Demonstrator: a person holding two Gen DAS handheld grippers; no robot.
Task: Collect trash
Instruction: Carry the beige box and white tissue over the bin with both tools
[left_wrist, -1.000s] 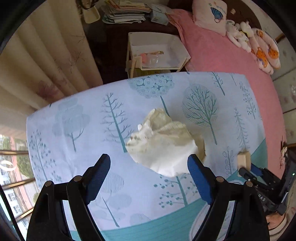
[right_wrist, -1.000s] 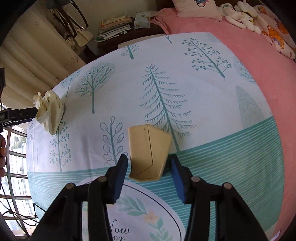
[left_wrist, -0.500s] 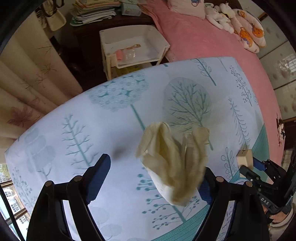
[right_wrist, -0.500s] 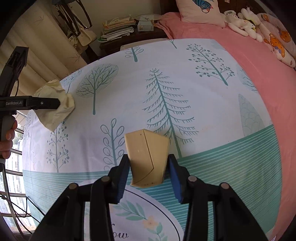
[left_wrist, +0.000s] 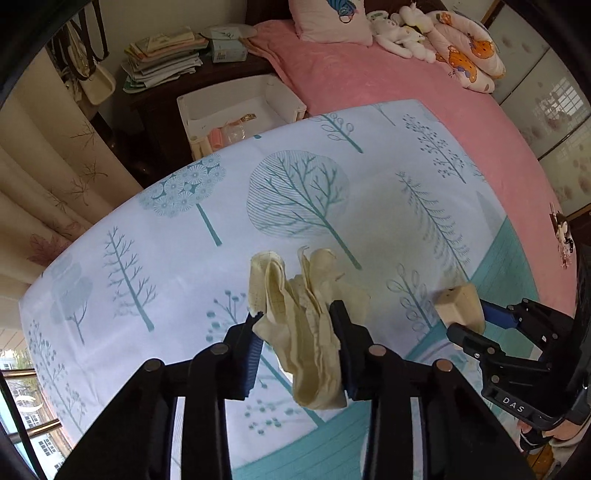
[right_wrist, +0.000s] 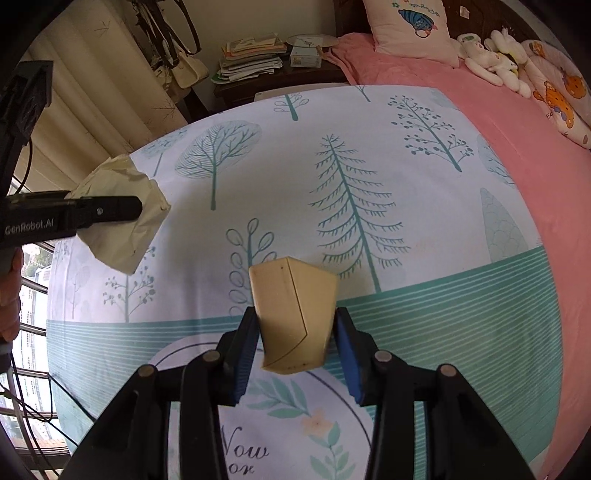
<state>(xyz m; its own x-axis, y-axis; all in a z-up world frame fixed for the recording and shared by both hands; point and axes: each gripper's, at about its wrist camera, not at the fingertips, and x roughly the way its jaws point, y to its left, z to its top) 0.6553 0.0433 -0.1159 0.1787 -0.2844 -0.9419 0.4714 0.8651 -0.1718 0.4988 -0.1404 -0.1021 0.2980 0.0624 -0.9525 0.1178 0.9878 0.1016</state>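
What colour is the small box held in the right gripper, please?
Pale tan-yellow; the small box, clamped in the right gripper, shows best in the right wrist view.

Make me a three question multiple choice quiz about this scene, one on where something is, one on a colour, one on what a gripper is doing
1. Where is the white bin?
A. on the pink bed
B. on the floor beyond the tree-print sheet
C. on the stacked books

2. What colour is the small box in the right gripper?
A. pale yellow
B. blue
C. red

3. What is the left gripper doing?
A. open over bare sheet
B. clamped on the crumpled tissue
C. holding a book

Answers: B, the bin sits past the tree-print sheet edge, by the dark nightstand. A, the box is pale yellow. B, both fingers press the tissue.
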